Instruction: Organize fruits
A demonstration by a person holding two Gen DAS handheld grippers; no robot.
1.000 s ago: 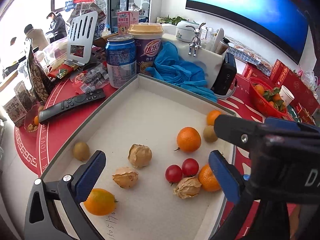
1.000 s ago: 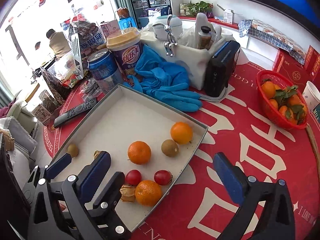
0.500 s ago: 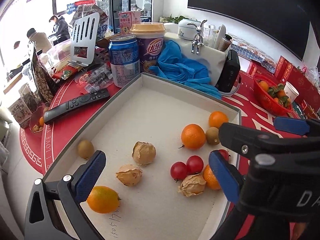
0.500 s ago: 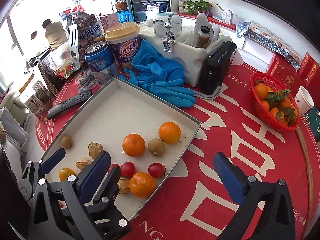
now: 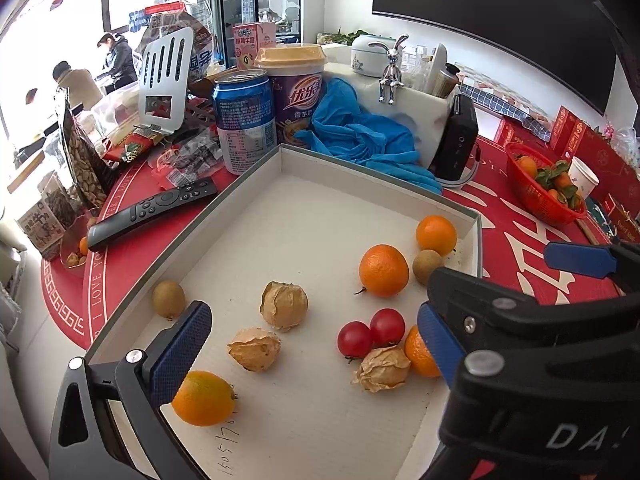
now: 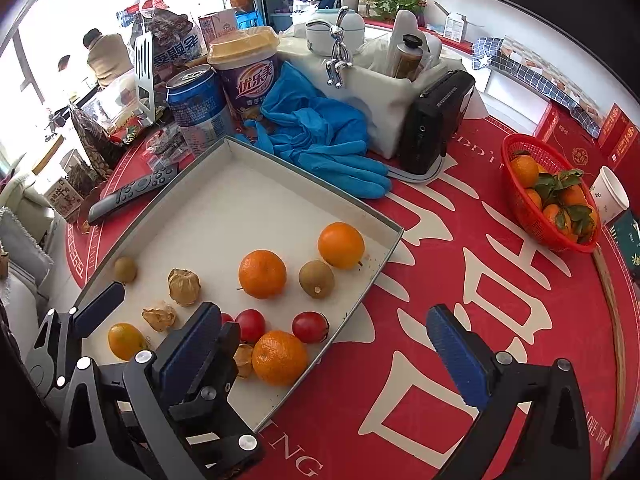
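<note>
Fingers (image 5: 182, 344) apart above fruit-filled tray (image 5: 360, 188)

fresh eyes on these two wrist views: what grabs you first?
The shallow white tray in the middle of the red table, scattered with oranges, cherry tomatoes, kiwis and papery husked fruits, the biggest orange near its centre. Both grippers hang open at the tray's near edge, the left gripper over the fruit and the right gripper straddling the near corner. Off right stands a red basket of leafy oranges.

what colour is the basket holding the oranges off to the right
Red: the basket is a red plastic mesh, clearest in the right wrist view.
</note>
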